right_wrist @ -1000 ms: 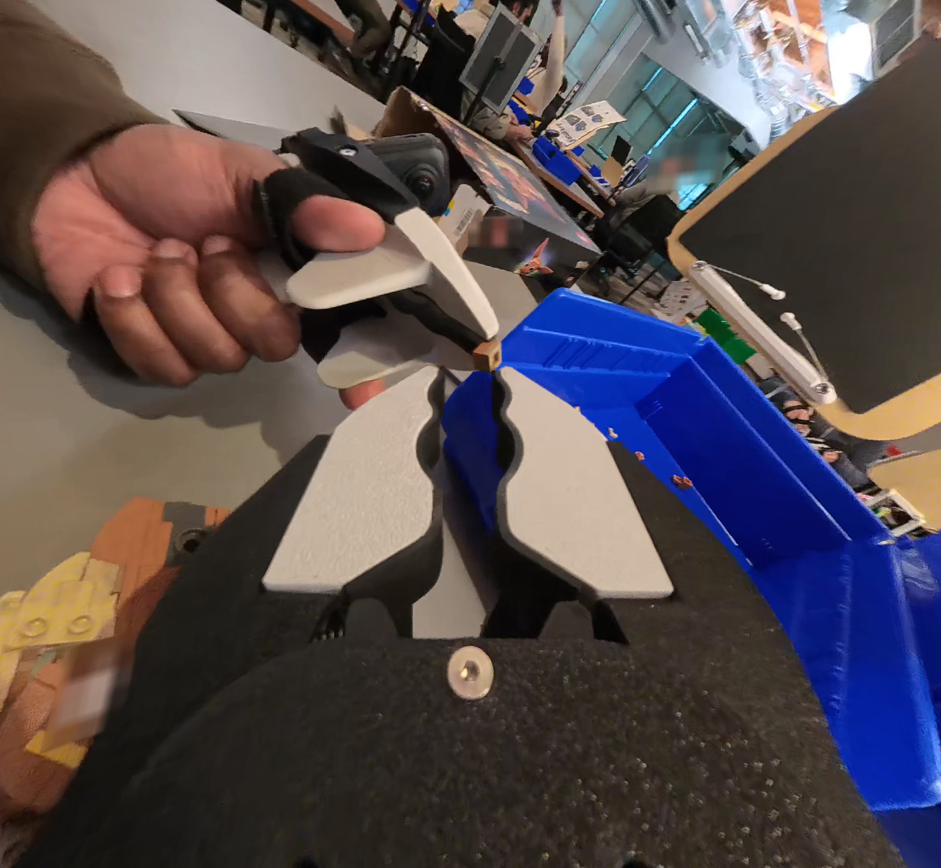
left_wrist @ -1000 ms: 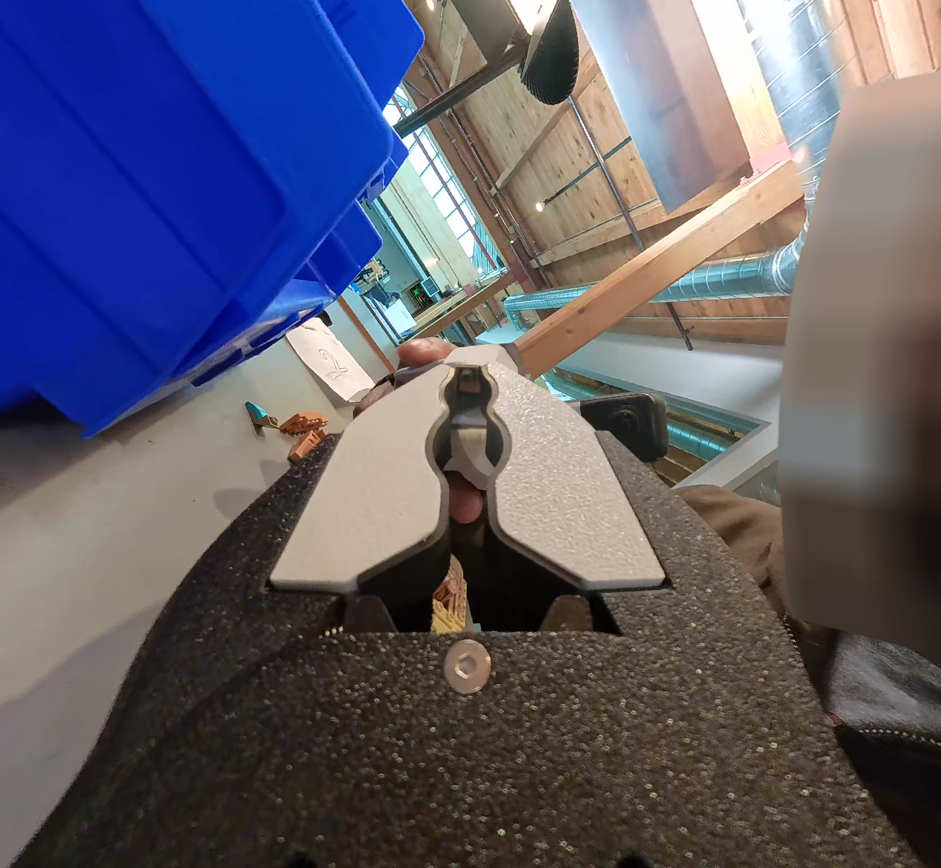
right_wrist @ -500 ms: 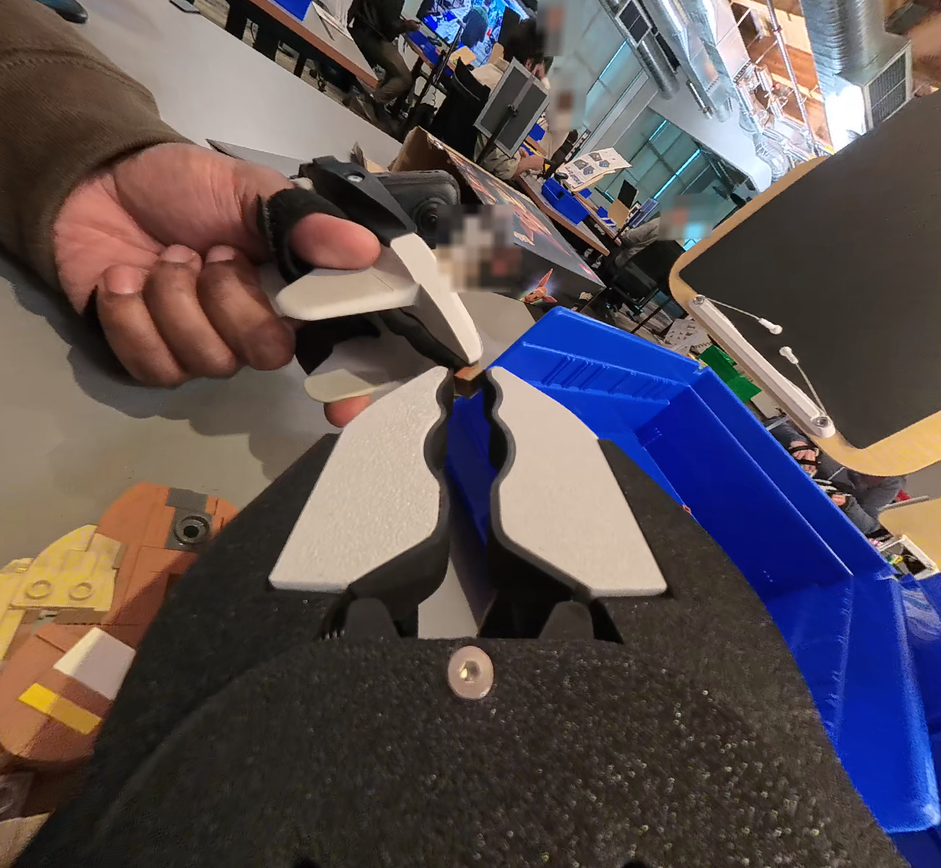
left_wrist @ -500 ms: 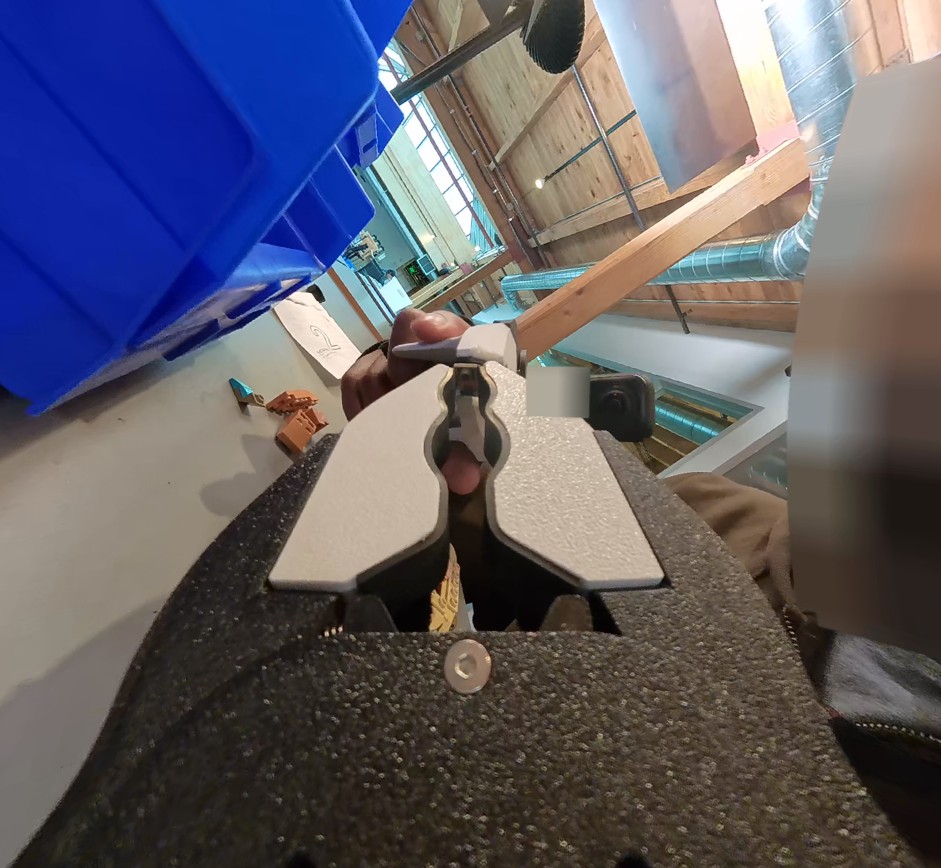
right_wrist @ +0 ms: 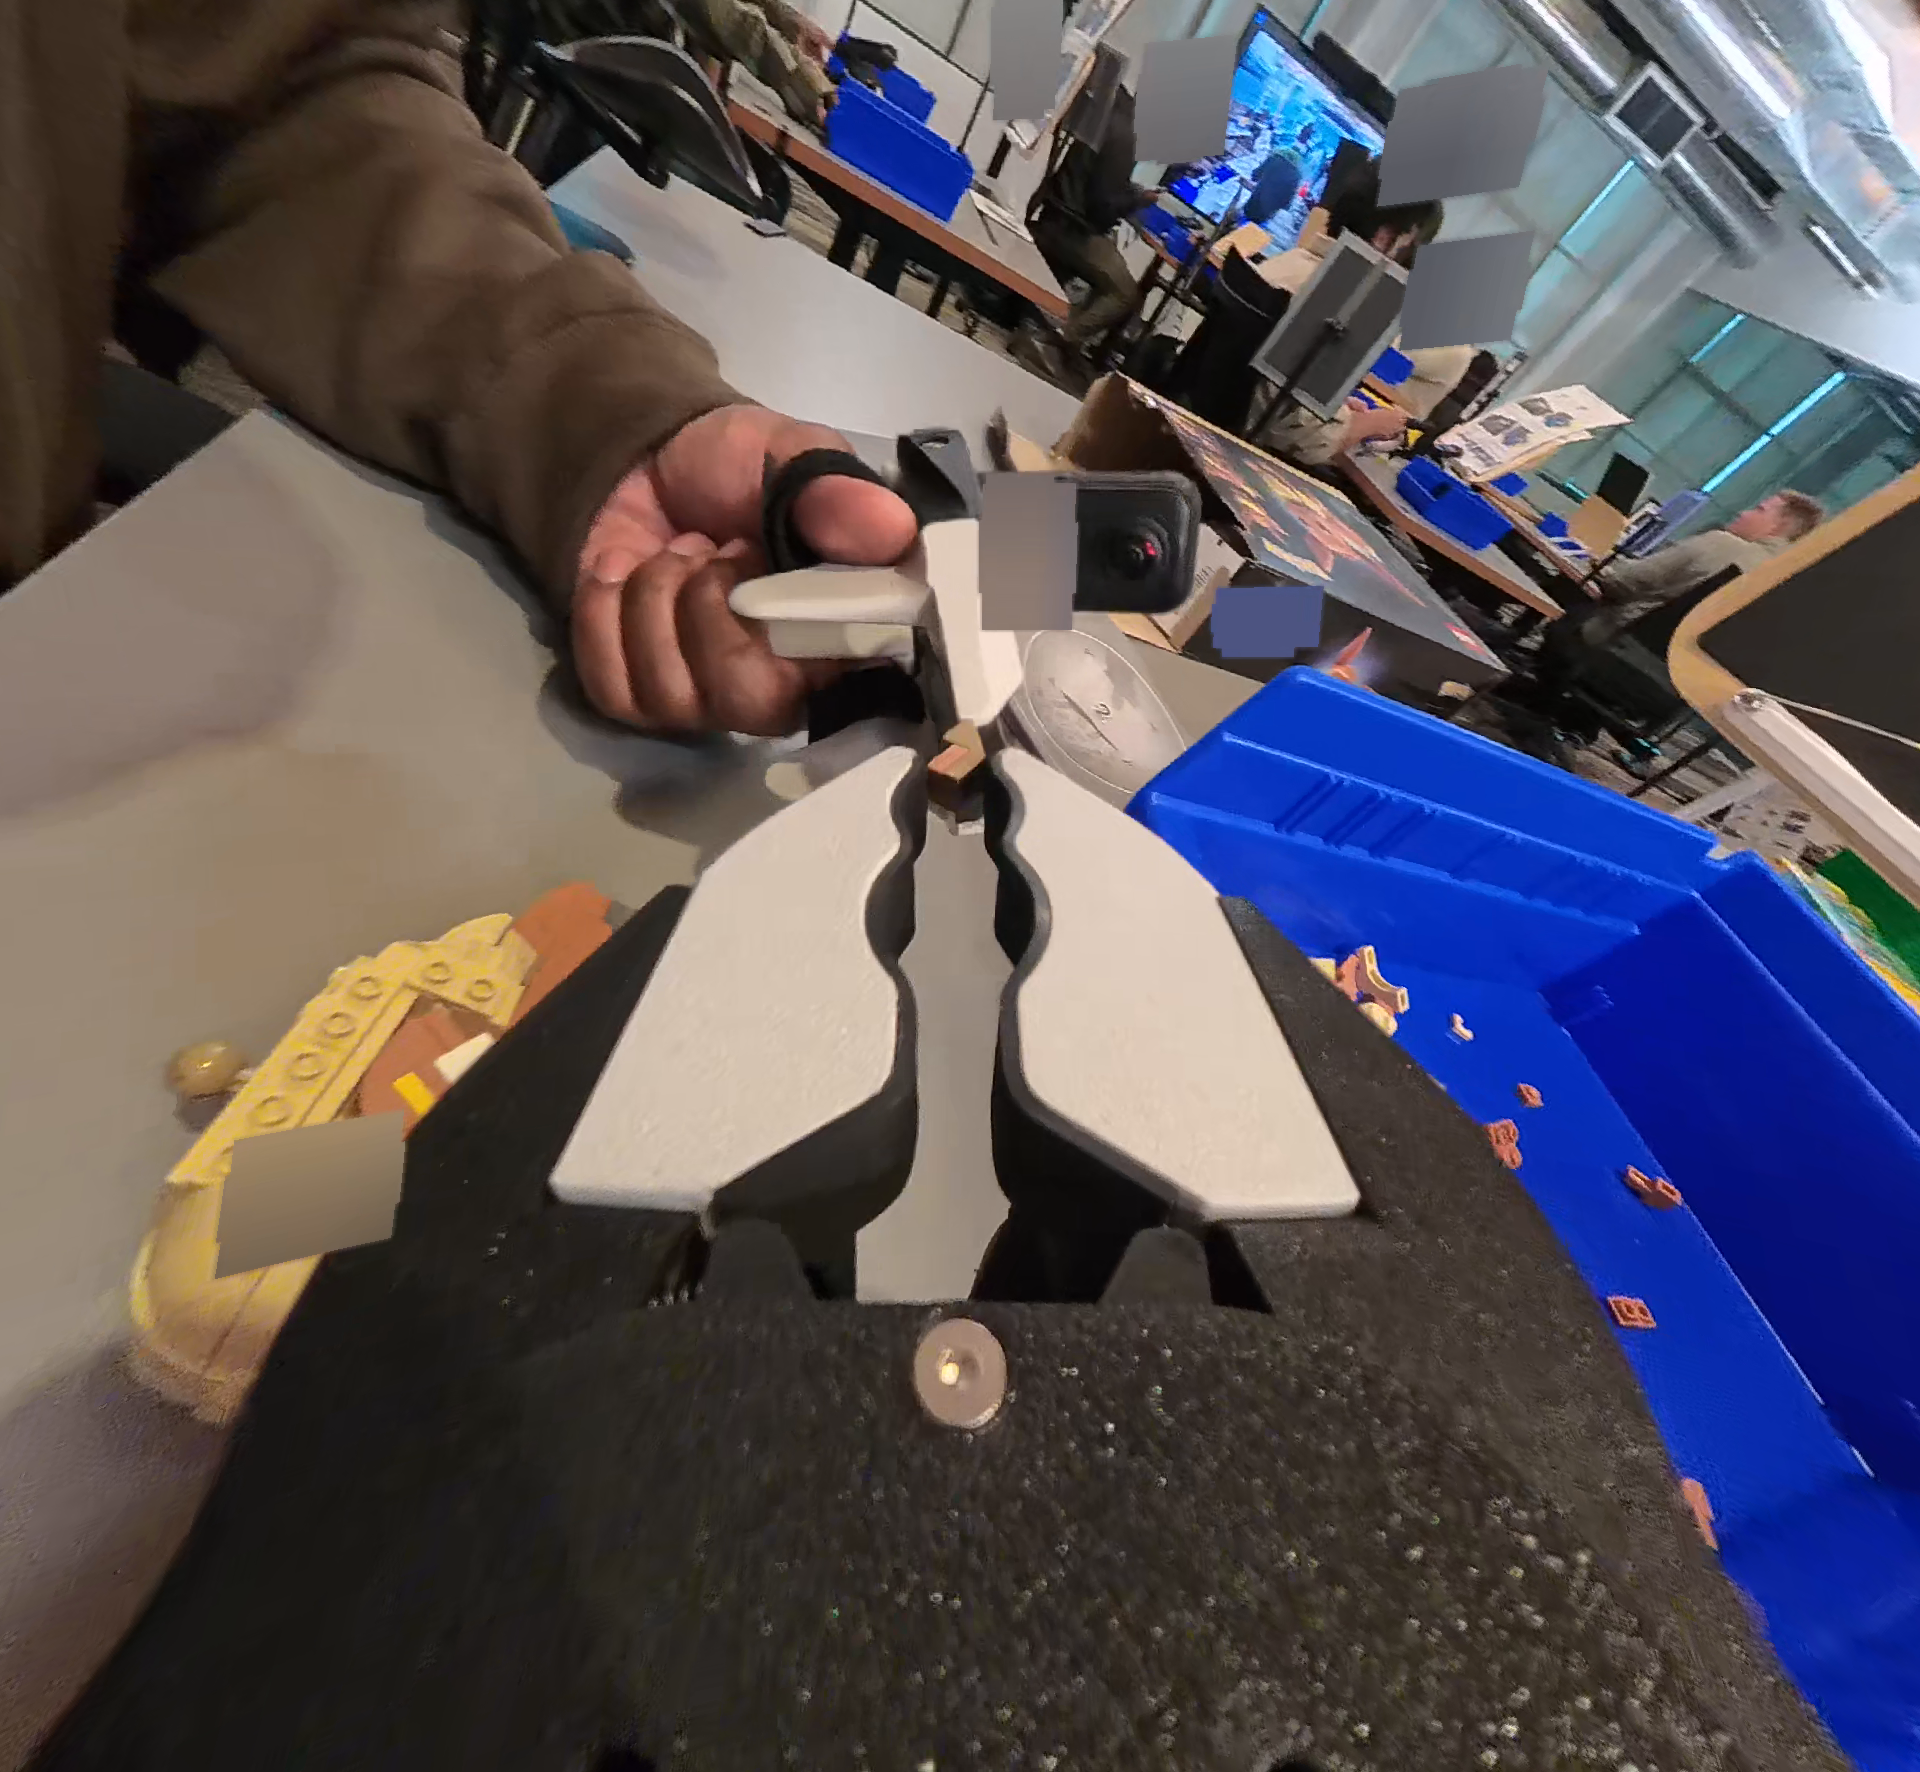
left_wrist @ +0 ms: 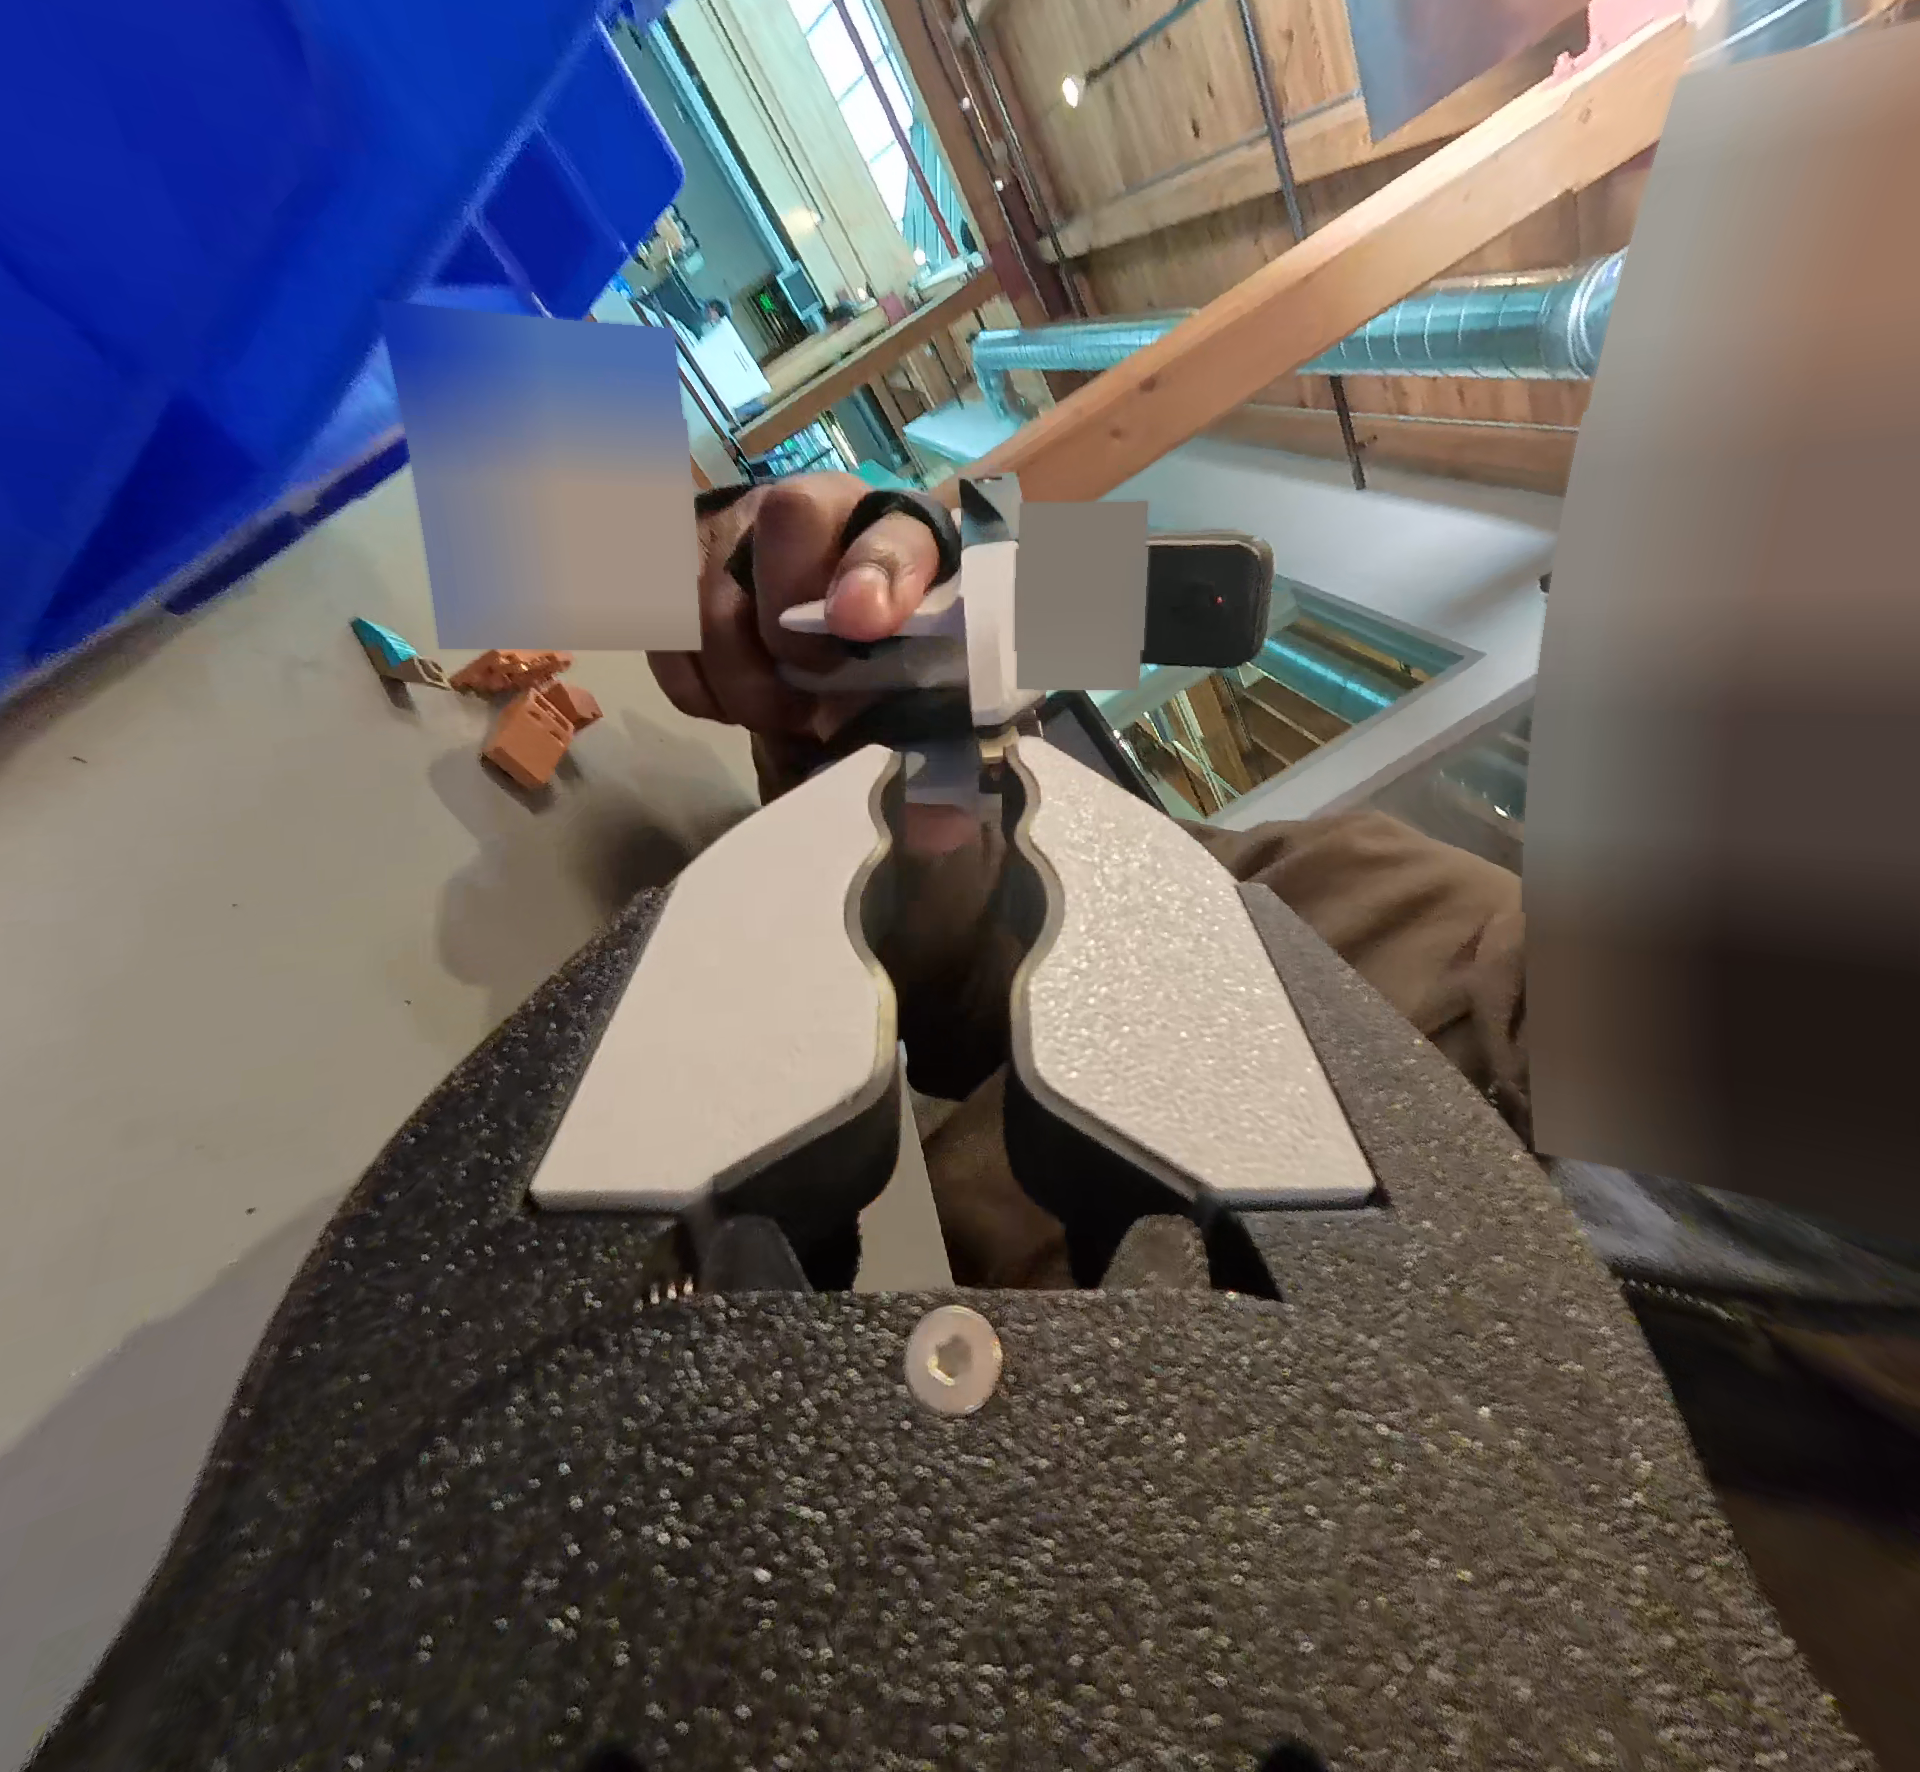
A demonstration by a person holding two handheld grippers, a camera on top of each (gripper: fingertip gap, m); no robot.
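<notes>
Two hand-held grippers meet tip to tip above a grey table (right_wrist: 260,683), beside a large blue bin (right_wrist: 1558,943) that stands at the right of the right wrist view. A brown sleeve (right_wrist: 312,216) leads to the left hand (right_wrist: 675,621), which holds the left gripper (left_wrist: 956,772) by its grey handles. The right hand (left_wrist: 790,600) holds the right gripper (right_wrist: 956,772) the same way.

At the lower left of the right wrist view, partly behind the gripper's black body, a flat build of yellow and brown bricks (right_wrist: 343,1026) lies on the table. A round clear lid (right_wrist: 1101,714) lies between the grippers and the bin. Some loose orange bricks (left_wrist: 530,714) sit on the table near the bin's outer wall, and more small orange pieces (right_wrist: 1507,1140) are scattered on the bin floor.

The right gripper's fingers are pressed in on a small brown brick (right_wrist: 958,766), pinched at their very tips just above the table. The left gripper's fingers stand spread. The brick sits close against one of its fingertips (left_wrist: 1029,766), while the other fingertip stands clear of it, so this gripper does not clamp the brick.
</notes>
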